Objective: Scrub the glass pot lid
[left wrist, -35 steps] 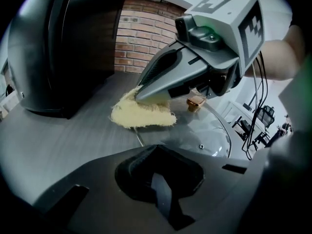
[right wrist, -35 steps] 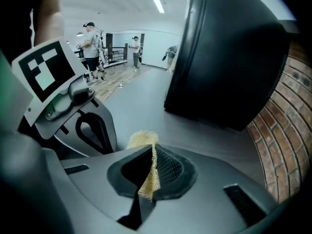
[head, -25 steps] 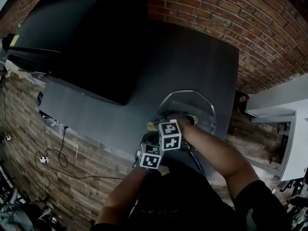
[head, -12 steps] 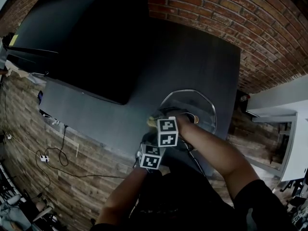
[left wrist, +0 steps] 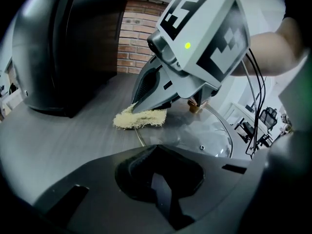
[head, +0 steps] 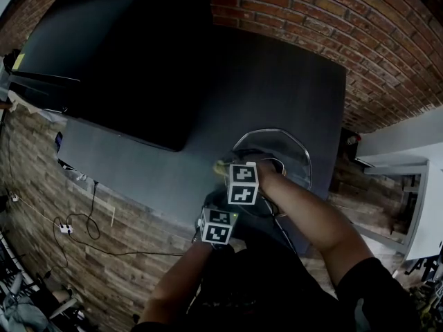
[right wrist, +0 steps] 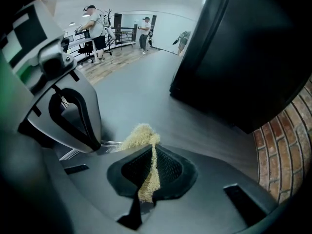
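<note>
The glass pot lid (head: pixel 277 154) lies flat on the dark table (head: pixel 277 81), its brass-coloured knob (left wrist: pixel 195 106) pointing up. My left gripper (left wrist: pixel 158 152) is shut on the lid's near rim and is seen under its marker cube (head: pixel 217 227) in the head view. My right gripper (right wrist: pixel 151 152) is shut on a yellow fibrous scrubber (right wrist: pixel 146 179). The scrubber (left wrist: pixel 140 118) presses on the lid's left edge, where glass meets table. From the left gripper view, the right gripper (left wrist: pixel 148 104) slants down onto the scrubber. The lid (left wrist: pixel 200 133) shows a small rim vent.
A large black rounded appliance (head: pixel 124 54) fills the table's far left, close to the scrubber. A brick wall (head: pixel 360 33) runs behind the table. Cables (head: pixel 76 223) lie on the floor at the left. Several people (right wrist: pixel 95 26) stand far off in the right gripper view.
My right gripper has pushed the scrubber a little farther away along the lid's left edge. The left gripper and the lid have stayed in place.
</note>
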Demonstrator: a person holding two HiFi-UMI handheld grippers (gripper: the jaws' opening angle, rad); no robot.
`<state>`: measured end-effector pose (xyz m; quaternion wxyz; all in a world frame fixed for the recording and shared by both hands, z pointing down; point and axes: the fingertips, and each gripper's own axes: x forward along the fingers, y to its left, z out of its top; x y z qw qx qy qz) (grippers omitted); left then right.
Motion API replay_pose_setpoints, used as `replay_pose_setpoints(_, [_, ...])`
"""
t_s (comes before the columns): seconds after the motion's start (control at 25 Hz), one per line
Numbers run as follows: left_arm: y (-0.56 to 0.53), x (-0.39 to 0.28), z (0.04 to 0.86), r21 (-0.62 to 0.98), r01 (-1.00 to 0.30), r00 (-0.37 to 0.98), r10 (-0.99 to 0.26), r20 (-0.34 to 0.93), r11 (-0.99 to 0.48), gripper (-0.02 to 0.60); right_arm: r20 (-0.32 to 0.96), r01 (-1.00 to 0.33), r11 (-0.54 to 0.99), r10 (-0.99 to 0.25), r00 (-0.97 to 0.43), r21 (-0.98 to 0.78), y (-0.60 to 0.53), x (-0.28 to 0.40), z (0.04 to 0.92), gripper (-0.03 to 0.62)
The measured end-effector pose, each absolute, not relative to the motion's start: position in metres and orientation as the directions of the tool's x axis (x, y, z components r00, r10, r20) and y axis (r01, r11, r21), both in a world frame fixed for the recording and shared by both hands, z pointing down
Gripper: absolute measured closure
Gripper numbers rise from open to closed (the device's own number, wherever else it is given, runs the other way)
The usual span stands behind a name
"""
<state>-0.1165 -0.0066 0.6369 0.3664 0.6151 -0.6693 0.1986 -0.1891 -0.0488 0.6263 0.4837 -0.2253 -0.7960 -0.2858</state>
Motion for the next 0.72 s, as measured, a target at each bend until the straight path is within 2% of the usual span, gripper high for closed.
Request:
replay_pose_setpoints(0.32, [-0.009,-0.116,0.635,0.189,-0.968,0.024,-0.687,0.726,0.165,0.549,0.896,0.558,0.791,0.029,-0.444,0.251,-0.080,-0.194,0.624,0.569])
replay_pose_setpoints(0.72, [-0.007,-0.117,0.632,0.191,-0.966,0.025,-0.677,0.736,0.172,0.549,0.889,0.388,0.888,-0.046,-0.456,0.246,-0.139,-0.188,0.621,0.569])
